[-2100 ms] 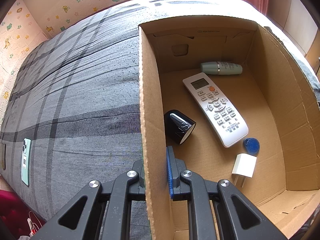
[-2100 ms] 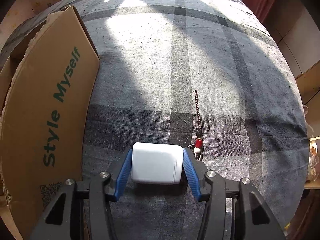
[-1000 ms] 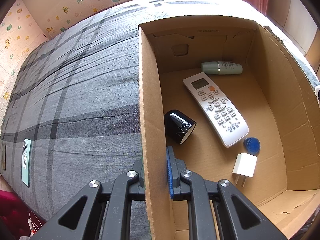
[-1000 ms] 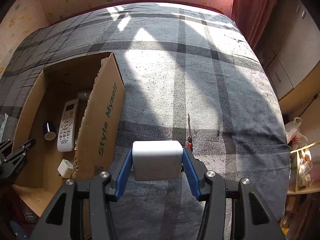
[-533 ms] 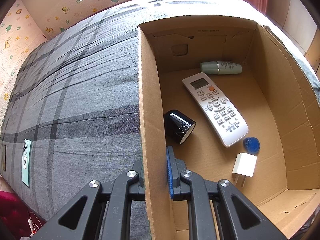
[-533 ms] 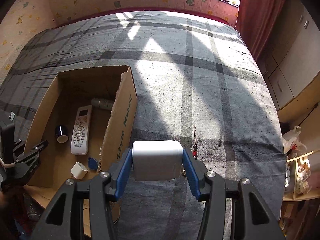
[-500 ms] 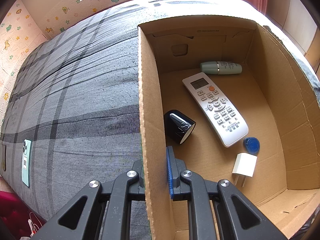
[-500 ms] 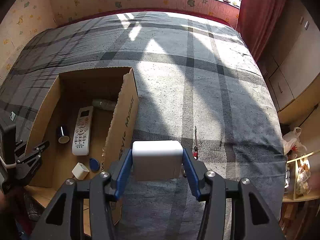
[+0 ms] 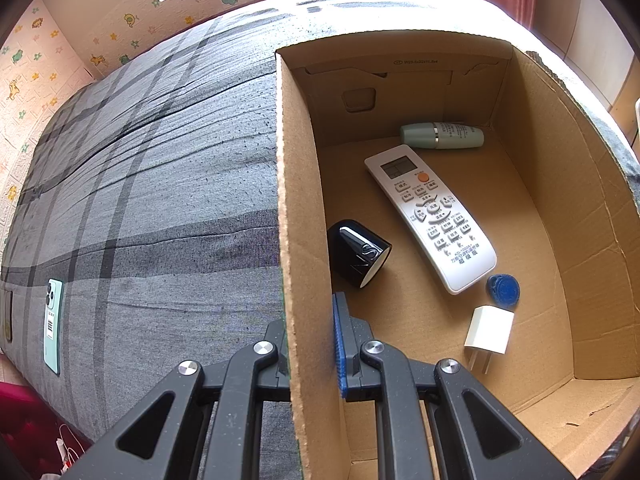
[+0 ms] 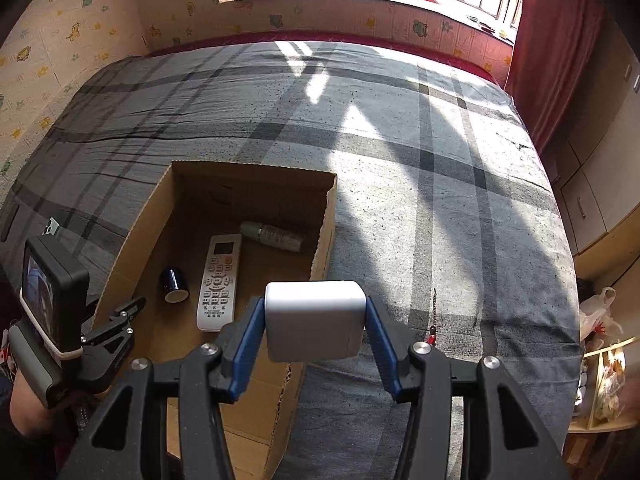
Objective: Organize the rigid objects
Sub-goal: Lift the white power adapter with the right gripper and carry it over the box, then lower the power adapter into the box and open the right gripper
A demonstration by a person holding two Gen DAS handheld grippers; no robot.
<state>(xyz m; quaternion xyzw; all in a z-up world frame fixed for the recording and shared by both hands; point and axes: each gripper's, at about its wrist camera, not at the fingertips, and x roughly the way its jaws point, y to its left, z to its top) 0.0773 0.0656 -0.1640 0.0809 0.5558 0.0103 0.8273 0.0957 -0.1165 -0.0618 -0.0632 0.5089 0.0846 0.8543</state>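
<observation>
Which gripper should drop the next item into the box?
Right. The right gripper already holds the white block above the cardboard box; the left gripper is clamped on the box wall, steadying it.

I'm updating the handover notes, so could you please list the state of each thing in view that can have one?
Cardboard box: open-topped, left wall clamped.
Left gripper: shut on the box wall.
Right gripper: shut on the white block.
White block: held in the air, near the box's right wall.
Remote: flat in the box, buttons up.
Black cup: on its side.
Bottle: lying down, capped.
Charger: lying unplugged.
</observation>
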